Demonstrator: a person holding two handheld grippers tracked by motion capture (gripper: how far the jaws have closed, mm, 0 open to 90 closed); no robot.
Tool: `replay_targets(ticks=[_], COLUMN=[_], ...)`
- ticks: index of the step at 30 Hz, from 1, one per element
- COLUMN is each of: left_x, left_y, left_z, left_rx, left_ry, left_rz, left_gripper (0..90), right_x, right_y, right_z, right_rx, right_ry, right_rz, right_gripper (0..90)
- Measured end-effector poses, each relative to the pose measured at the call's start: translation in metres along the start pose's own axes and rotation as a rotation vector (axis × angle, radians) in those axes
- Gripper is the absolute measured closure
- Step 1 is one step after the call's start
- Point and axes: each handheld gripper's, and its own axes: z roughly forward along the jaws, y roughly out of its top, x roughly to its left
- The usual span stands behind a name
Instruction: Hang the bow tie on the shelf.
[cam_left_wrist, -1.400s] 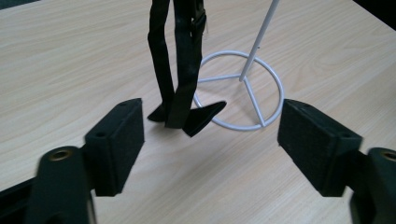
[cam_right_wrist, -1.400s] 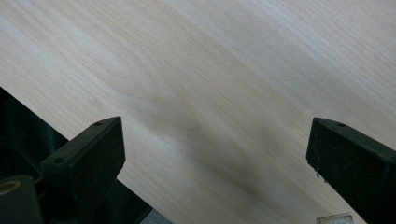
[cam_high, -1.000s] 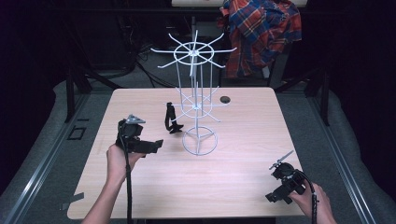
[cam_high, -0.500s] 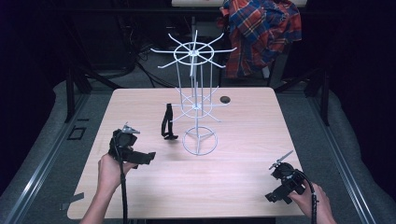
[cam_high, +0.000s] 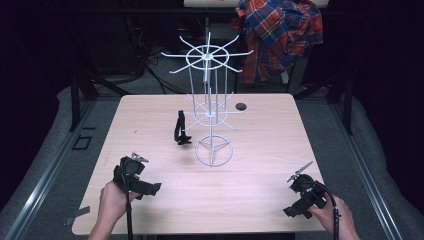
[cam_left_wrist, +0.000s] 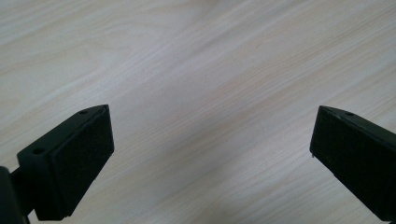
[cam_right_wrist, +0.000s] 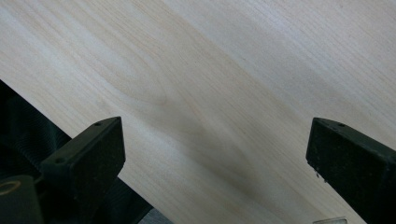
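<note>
Left gripper (cam_high: 150, 189) down near the table (cam_high: 260, 200) edge, jaws spread wide, nothing but bare wood between them. Black strap (cam_high: 179, 128) standing tall up ahead and a bit rightward of those fingers, long axis upright, just beside the wire rack (cam_high: 210, 112). Right gripper (cam_high: 292, 210) also gaping and empty, much farther off. Probably the left's reach.

Plaid shirt (cam_high: 277, 35) behind table, small dark disc (cam_high: 241, 106) near far edge
</note>
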Motion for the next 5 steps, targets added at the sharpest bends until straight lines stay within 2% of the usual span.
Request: replay_targets(ticks=[3, 5], left_x=[0.0018, 0.0016], left_y=[0.0003, 0.0011], left_z=[0.0042, 0.0067], left_rx=[0.001, 0.002], left_ry=[-0.007, -0.004], left_rz=[-0.009, -0.013], left_gripper=[0.0, 0.0], right_x=[0.0017, 0.0006], right_y=[0.0007, 0.002], right_z=[0.0011, -0.0001], right_rx=[-0.014, 0.005], right_ry=[0.001, -0.004], right_rz=[-0.002, -0.023], right_gripper=[4.0, 3.9])
